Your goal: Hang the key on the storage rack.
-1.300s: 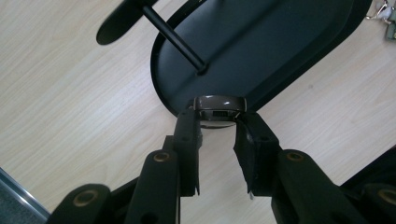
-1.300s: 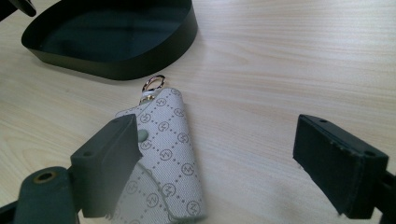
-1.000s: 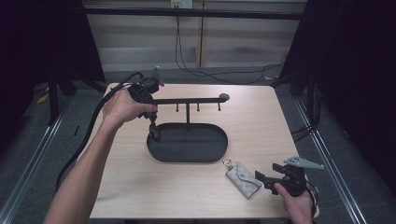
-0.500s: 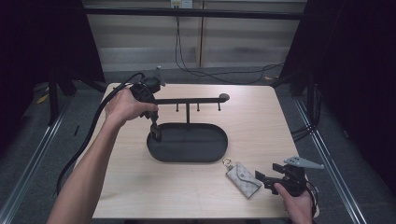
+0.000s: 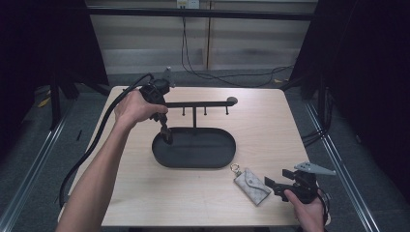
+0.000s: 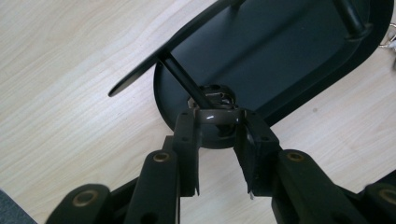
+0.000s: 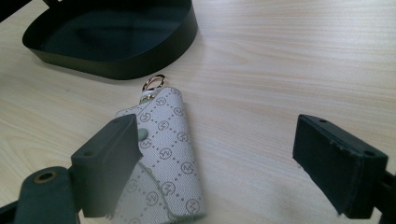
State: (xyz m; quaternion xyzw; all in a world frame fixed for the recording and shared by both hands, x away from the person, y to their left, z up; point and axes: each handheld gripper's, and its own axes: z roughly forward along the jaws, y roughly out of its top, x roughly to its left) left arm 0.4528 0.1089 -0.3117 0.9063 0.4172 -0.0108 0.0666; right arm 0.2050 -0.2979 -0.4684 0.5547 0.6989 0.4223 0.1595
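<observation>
While gripping the tray's rim (image 6: 217,115), left gripper (image 5: 165,131) points down.

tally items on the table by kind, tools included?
Black tray stand with hook bar: 1
Patterned key pouch with gold ring: 1
Dark ring-shaped piece, clamped in the left tool: 1
Tools: 2, left tool, right tool
Total: 5
</observation>
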